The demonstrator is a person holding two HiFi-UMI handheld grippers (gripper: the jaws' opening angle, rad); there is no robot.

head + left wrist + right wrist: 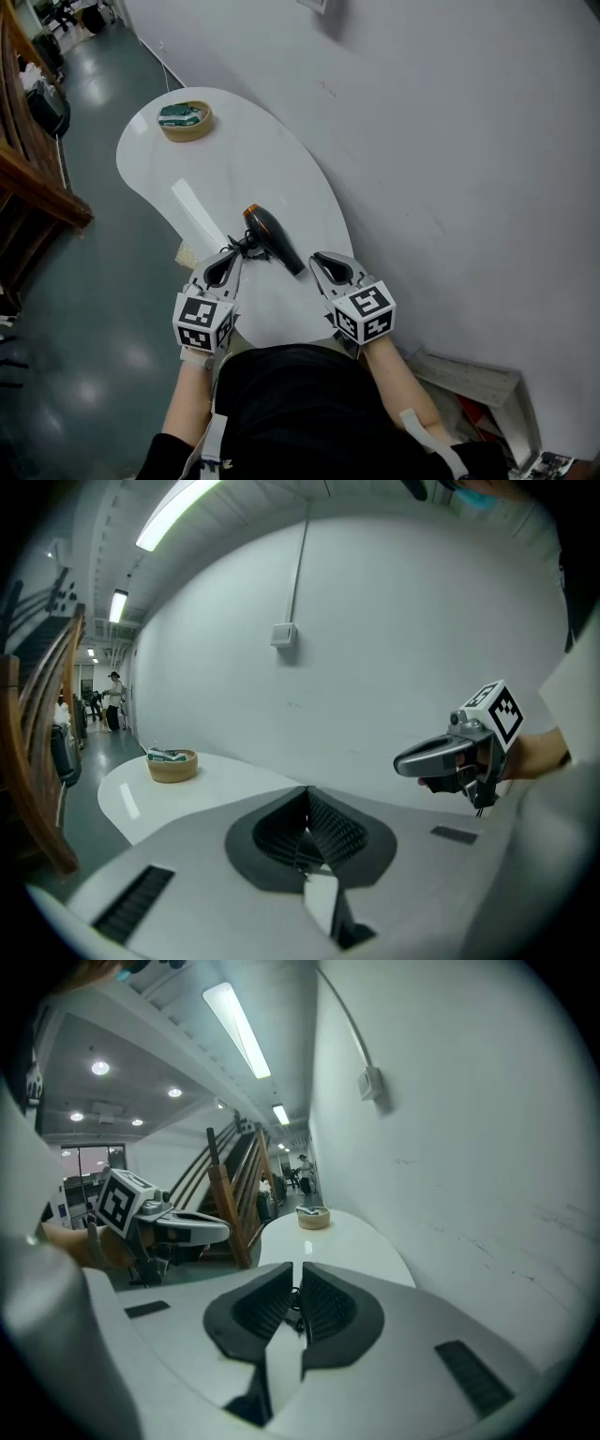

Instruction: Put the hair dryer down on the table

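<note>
Progress: we judge it done | black hair dryer with an orange ring (272,236) lies on the white curved table (246,141) | our left gripper (222,265) and right gripper (330,267): jaws pressed together, holding nothing | left: nothing.

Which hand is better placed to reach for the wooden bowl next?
Probably left: the bowl sits far left on the table, ahead of the left gripper; the right gripper would cross the hair dryer.
</note>
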